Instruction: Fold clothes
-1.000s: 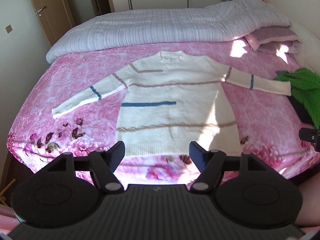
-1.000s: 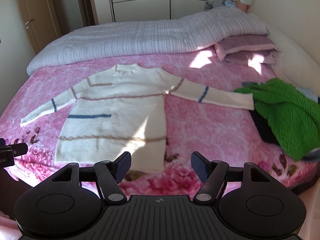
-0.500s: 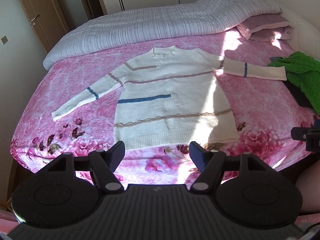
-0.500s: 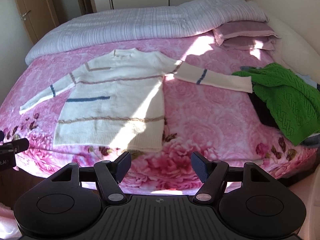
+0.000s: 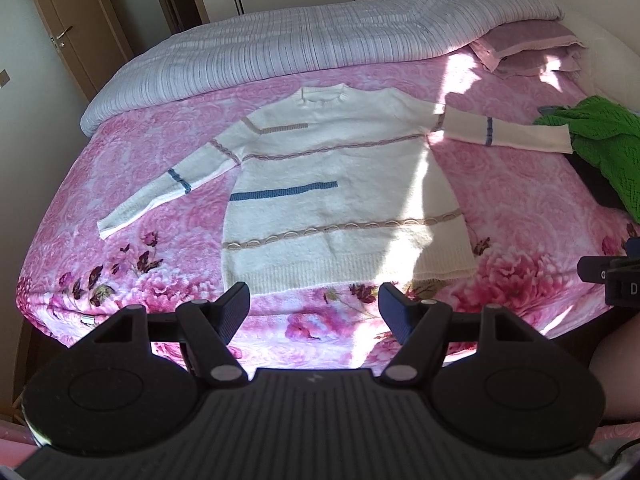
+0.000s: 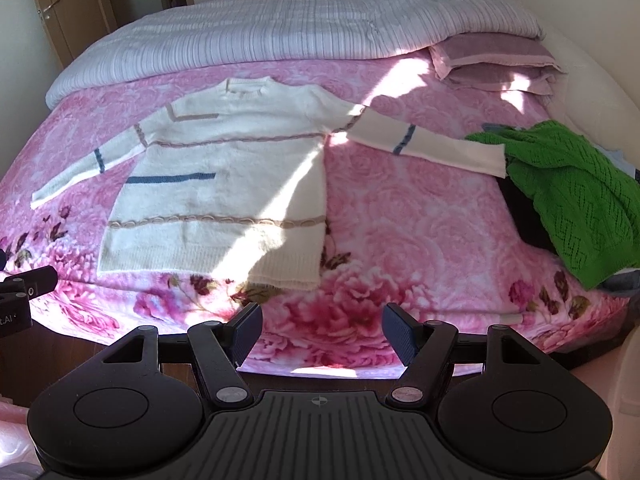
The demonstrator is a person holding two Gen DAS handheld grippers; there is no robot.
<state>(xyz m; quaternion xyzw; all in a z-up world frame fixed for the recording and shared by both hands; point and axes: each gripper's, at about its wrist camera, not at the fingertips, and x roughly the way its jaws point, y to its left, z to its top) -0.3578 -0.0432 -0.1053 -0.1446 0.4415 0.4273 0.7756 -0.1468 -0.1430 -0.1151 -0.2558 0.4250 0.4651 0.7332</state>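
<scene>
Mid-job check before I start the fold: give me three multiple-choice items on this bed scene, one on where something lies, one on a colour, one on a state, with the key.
1. Where does the green knit lie relative to the white sweater?
A. By the cuff of its outstretched sleeve
B. Under its hem
C. On its collar

2. What colour is the short horizontal bar across the sweater's chest?
A. Red
B. Blue
C. Green

3. How does the left hand-held gripper stand?
A. Shut on the hem
B. Shut on a sleeve
C. Open, holding nothing

Key: 1 A, the green knit sits at the sleeve's far end; 2 B, the bar is blue; 3 C, its fingers are spread short of the hem, as are those of the right hand-held gripper.
</scene>
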